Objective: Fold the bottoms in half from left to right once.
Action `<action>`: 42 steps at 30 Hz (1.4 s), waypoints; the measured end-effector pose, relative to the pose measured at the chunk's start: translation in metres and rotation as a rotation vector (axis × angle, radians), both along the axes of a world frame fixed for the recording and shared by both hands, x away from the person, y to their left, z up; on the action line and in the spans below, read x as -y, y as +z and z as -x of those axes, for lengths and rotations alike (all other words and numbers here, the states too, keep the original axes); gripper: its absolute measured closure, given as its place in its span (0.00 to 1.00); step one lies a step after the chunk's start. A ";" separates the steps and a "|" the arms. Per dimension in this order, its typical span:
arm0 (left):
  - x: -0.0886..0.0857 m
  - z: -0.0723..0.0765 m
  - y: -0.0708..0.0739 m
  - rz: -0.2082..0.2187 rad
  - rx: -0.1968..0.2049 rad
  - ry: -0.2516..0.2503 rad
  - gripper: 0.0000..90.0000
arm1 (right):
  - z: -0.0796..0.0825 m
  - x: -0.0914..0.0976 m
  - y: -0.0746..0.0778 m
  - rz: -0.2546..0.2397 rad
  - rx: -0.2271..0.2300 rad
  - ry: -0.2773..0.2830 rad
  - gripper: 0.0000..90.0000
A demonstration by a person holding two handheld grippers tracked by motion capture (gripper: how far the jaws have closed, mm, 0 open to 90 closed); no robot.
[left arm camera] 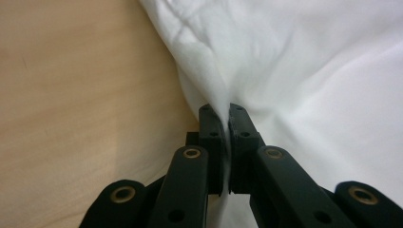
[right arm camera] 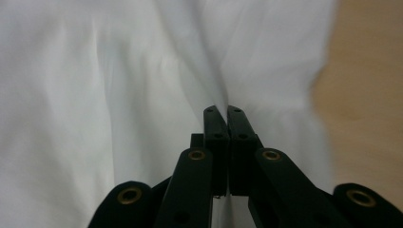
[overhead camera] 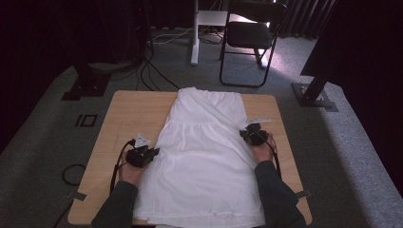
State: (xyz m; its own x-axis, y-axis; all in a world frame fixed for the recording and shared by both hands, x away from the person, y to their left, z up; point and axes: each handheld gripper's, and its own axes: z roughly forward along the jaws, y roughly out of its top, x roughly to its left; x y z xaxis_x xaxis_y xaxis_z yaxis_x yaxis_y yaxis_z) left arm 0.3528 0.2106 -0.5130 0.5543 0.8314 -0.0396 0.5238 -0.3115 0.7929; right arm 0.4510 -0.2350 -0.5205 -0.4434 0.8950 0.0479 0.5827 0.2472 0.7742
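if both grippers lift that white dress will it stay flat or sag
Likely floppy: the white dress puckers into folds where the left hand-held gripper and right hand-held gripper pinch it. Probably sags between them. Seems light, thin cloth lying flat on the table.

White dress (overhead camera: 199, 156) flat (seemingly) on table (overhead camera: 128, 114)

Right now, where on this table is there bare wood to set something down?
Bare strips of the table flank the white dress, widest at the far left corner. The left gripper and right gripper crowd its side edges.
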 end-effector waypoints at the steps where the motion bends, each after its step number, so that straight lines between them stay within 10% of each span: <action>1: 0.000 0.005 0.006 -0.001 0.019 -0.009 0.98 | 0.005 0.007 0.010 -0.021 0.044 -0.030 0.99; 4: 0.006 0.017 0.012 -0.051 0.016 -0.030 0.97 | 0.015 0.031 0.034 -0.007 0.128 -0.108 0.99; 7: 0.012 0.020 0.007 -0.085 -0.006 -0.050 0.91 | 0.010 0.046 0.020 0.025 0.070 -0.132 0.98; 12: 0.007 0.016 0.017 -0.020 0.054 -0.022 0.57 | 0.000 0.056 -0.024 0.005 -0.049 -0.168 0.95; 23: 0.053 -0.080 0.015 -0.105 -0.025 0.031 0.44 | -0.002 0.058 -0.034 -0.024 -0.085 -0.170 0.92; 28: 0.066 -0.105 -0.018 -0.175 -0.146 0.048 0.48 | -0.001 0.058 -0.035 -0.025 -0.076 -0.175 0.92; 30: 0.065 -0.103 -0.025 -0.166 -0.142 0.023 0.55 | -0.001 0.058 -0.036 -0.027 -0.074 -0.176 0.92; 33: 0.059 -0.095 -0.025 -0.191 -0.119 0.012 0.92 | 0.003 0.055 -0.035 -0.019 -0.074 -0.175 0.94; 42: 0.027 -0.045 -0.028 -0.165 -0.103 0.026 0.96 | 0.042 0.037 -0.036 0.007 -0.073 -0.095 0.96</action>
